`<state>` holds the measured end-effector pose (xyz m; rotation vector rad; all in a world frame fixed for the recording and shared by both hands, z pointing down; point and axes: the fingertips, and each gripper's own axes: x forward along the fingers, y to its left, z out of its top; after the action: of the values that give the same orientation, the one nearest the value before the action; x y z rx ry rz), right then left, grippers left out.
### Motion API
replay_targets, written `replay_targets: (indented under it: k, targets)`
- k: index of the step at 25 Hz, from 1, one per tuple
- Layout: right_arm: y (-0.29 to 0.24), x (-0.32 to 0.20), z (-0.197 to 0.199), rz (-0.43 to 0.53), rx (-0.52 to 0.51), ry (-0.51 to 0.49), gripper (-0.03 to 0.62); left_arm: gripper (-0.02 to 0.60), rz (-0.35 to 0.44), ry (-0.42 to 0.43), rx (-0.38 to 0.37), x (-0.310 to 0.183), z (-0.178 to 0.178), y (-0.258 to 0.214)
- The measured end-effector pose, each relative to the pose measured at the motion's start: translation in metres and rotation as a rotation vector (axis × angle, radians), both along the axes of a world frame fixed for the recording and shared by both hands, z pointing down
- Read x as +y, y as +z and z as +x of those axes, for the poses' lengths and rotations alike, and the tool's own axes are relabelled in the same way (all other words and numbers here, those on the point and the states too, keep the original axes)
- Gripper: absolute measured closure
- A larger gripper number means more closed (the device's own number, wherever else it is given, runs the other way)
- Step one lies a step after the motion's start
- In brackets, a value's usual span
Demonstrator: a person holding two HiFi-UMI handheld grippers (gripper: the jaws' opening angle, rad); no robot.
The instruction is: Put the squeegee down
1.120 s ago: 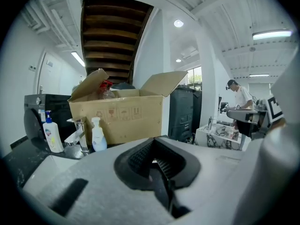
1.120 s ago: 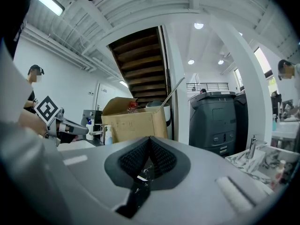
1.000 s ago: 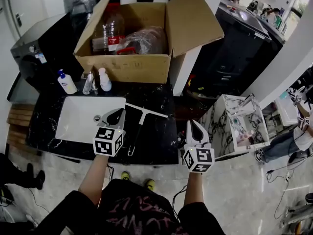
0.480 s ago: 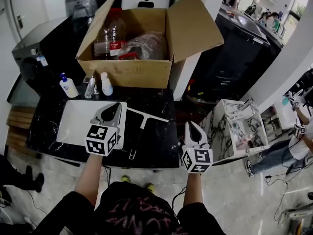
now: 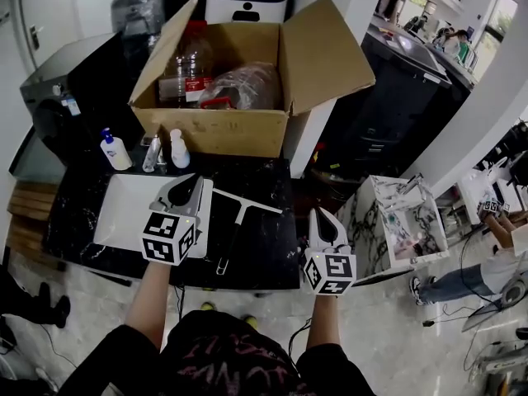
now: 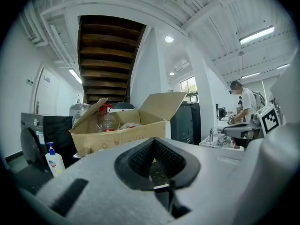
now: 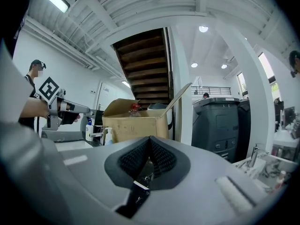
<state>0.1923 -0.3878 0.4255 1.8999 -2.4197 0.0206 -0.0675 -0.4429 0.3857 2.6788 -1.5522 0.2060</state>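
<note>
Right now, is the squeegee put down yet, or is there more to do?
Looks done: the squeegee lies flat on the black counter, beside the white sink. In hand: nothing, since the left tongs and right tongs are both shut and empty, apart from it. Left to do: nothing I can see.

The counter [image 5: 268, 250] is black marble with white veins, and the sink [image 5: 124, 205] at its left is white. The squeegee [image 5: 239, 213] has a pale blade and a dark handle. The far box [image 5: 214, 130] is brown. The left gripper [image 5: 183, 186] and right gripper [image 5: 323, 219] are grey with black-and-white squares.
</note>
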Motion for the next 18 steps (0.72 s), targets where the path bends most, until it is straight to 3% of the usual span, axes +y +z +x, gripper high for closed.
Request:
replay_targets:
  k: [18]
  targets:
    - [-0.01,-0.002,-0.008,0.023,-0.006,-0.006,0.586,0.581,0.02,-0.005,0.034,0.003,-0.008,-0.011]
